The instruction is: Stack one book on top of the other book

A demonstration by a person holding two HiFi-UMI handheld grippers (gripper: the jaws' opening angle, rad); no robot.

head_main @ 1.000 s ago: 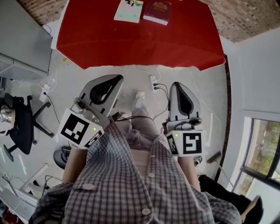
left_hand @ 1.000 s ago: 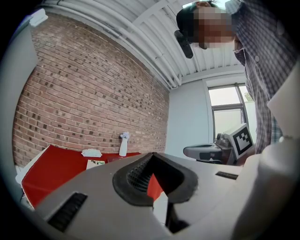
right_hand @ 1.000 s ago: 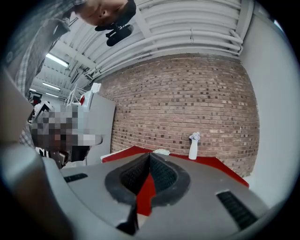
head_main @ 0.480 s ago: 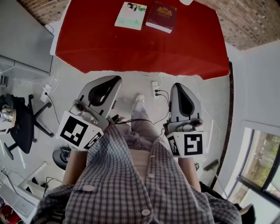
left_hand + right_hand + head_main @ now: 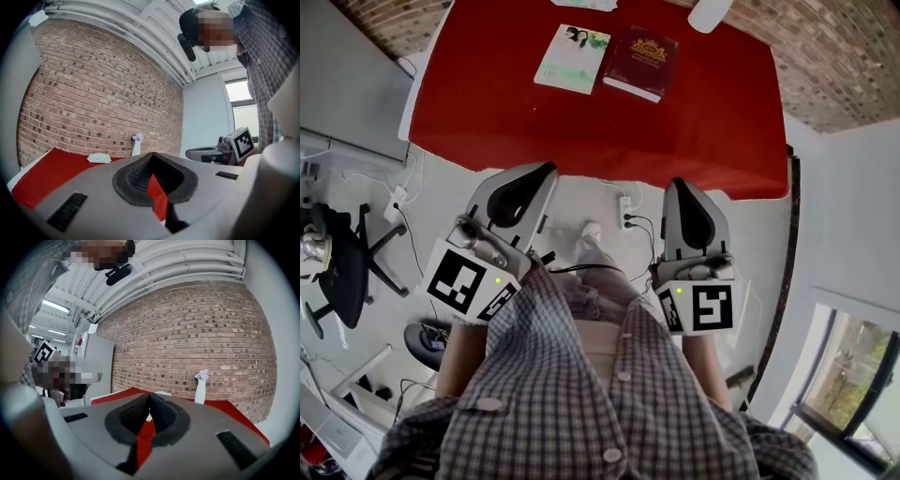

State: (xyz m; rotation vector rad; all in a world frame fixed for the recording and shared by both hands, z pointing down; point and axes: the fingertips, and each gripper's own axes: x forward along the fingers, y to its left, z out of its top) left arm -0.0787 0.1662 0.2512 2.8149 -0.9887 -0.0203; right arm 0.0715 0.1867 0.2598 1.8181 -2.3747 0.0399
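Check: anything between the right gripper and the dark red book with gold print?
Nothing in the way. The head view shows only bare red tablecloth between the right gripper and the dark red book.

The left book [image 5: 572,58] lies just beside the right book [image 5: 641,62] toward the tabletop's [image 5: 694,122] far edge, with my left gripper [image 5: 544,171] and right gripper [image 5: 684,185] side by side before its near edge.

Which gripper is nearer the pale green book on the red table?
Left. The left gripper hangs short of the pale green book, nearly in line; the right gripper is farther right.
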